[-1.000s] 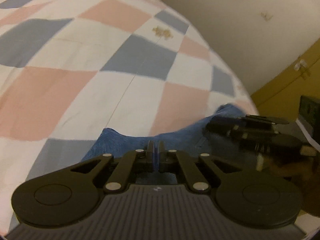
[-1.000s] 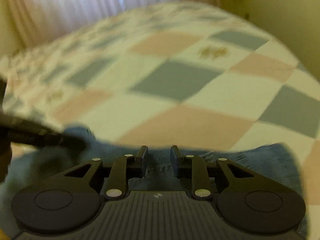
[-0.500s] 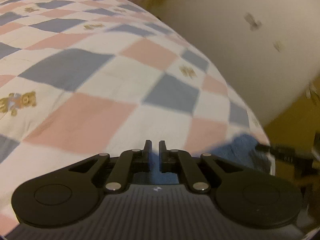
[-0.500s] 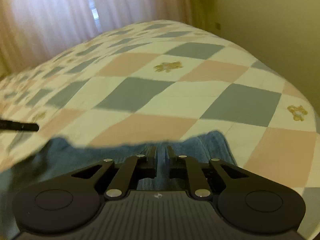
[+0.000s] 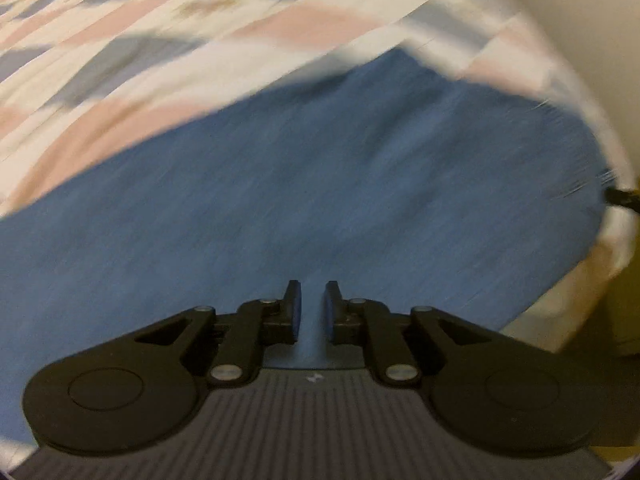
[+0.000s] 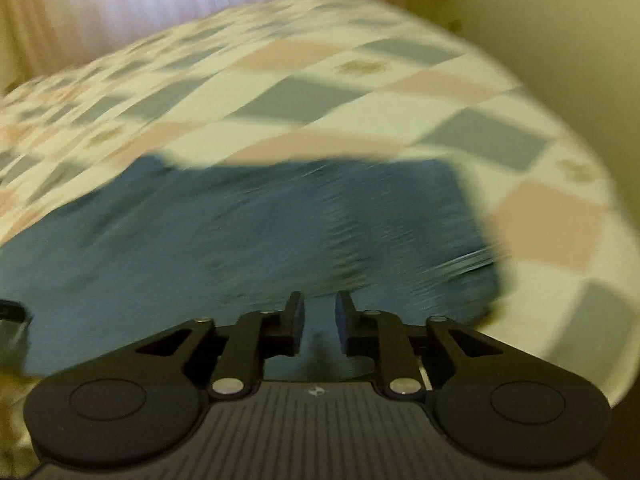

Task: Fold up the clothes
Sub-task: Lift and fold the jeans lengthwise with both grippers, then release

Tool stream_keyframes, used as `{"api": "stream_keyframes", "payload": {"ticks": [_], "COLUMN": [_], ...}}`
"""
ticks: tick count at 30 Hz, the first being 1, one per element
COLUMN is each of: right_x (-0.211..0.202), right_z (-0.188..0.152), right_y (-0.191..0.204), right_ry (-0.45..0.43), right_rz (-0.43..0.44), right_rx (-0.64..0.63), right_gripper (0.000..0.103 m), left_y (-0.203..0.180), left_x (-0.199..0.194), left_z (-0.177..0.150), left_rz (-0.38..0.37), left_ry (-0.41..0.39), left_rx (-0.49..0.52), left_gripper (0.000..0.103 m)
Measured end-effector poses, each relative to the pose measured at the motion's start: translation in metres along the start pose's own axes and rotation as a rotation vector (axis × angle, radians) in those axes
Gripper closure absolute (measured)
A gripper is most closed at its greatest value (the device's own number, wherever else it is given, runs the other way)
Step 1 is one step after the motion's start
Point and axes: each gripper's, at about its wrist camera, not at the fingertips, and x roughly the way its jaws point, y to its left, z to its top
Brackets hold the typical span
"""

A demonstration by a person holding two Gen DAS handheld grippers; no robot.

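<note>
Since the frames before, our jaws had let go and parted, and the blue garment (image 5: 320,184) now filled both views.

Our left gripper (image 5: 311,306) and right gripper (image 6: 319,318) each stood narrowly parted over the cloth, holding nothing. The garment lay spread on the bed's checked quilt (image 6: 304,100), near its edge by the wall (image 6: 560,40). Both views were blurred.

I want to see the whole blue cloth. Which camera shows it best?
The right wrist view: the blue cloth shows its far edge and right side on the checked bedspread. The left wrist view is closer; the cloth fills it, blurred, its near part cut off.
</note>
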Motion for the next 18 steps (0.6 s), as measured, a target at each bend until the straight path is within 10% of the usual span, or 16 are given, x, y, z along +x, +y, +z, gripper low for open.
{"api": "stream_keyframes", "payload": {"ticks": [8, 14, 18], "right_x": [0.011, 0.008, 0.041], "right_z": [-0.001, -0.002, -0.019], "right_y": [0.015, 0.093, 0.128], "right_ry": [0.131, 0.1, 0.242], "right_rz": [-0.087, 0.087, 0.016], "right_rx": [-0.015, -0.203, -0.281], "right_gripper": [0.079, 0.062, 0.063], "left_y": [0.071, 0.095, 0.099], "left_x": [-0.039, -0.043, -0.017], "left_z": [-0.038, -0.05, -0.038], "left_rz": [0.251, 0.3, 0.329], "left_ry": [-0.002, 0.007, 0.136], "left_rx": [-0.234, -0.312, -0.276], "left_gripper": [0.079, 0.072, 0.071]}}
